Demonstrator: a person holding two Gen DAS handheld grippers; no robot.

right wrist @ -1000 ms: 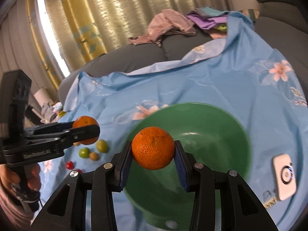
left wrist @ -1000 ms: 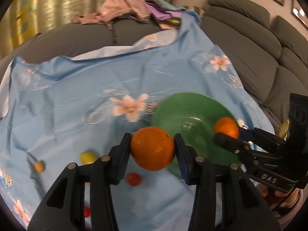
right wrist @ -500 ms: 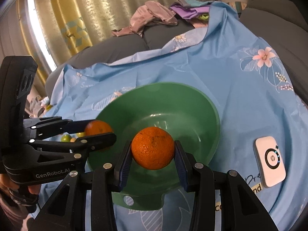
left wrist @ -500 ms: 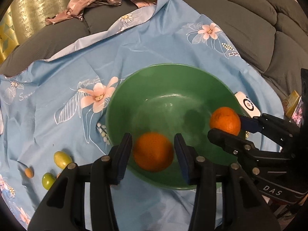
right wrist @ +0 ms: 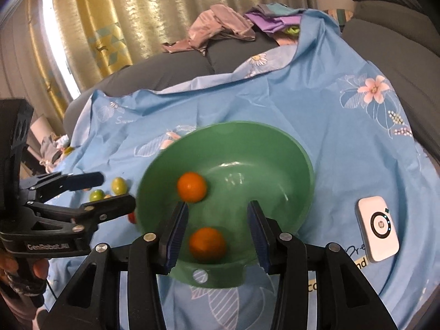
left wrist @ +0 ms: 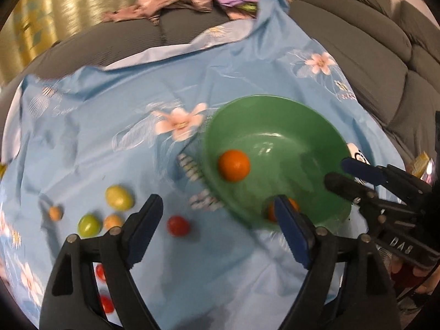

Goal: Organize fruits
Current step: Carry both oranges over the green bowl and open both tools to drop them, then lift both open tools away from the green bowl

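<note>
A green bowl (left wrist: 288, 121) (right wrist: 297, 148) sits on the blue flowered cloth (left wrist: 110, 126). Two oranges lie inside it: one (left wrist: 234, 165) (right wrist: 191, 187) near the left wall, the other (right wrist: 207, 243) near the front rim, half hidden behind my left finger in the left wrist view (left wrist: 271, 211). My left gripper (left wrist: 217, 217) (right wrist: 110, 189) is open and empty, left of the bowl. My right gripper (right wrist: 217, 220) (left wrist: 341, 172) is open and empty over the bowl's front rim. Small loose fruits lie left of the bowl: yellow-green (left wrist: 119, 198), green (left wrist: 88, 225), red (left wrist: 178, 225).
A white HP device (right wrist: 378, 228) lies on the cloth right of the bowl. Clothes (right wrist: 220, 30) are piled on the grey sofa (left wrist: 371, 55) at the back. Curtains (right wrist: 137, 13) hang behind. More small red fruits (left wrist: 106, 304) lie near the left gripper.
Both grippers opened and dropped their oranges into the bowl. The left gripper has pulled back to the left of the bowl.
</note>
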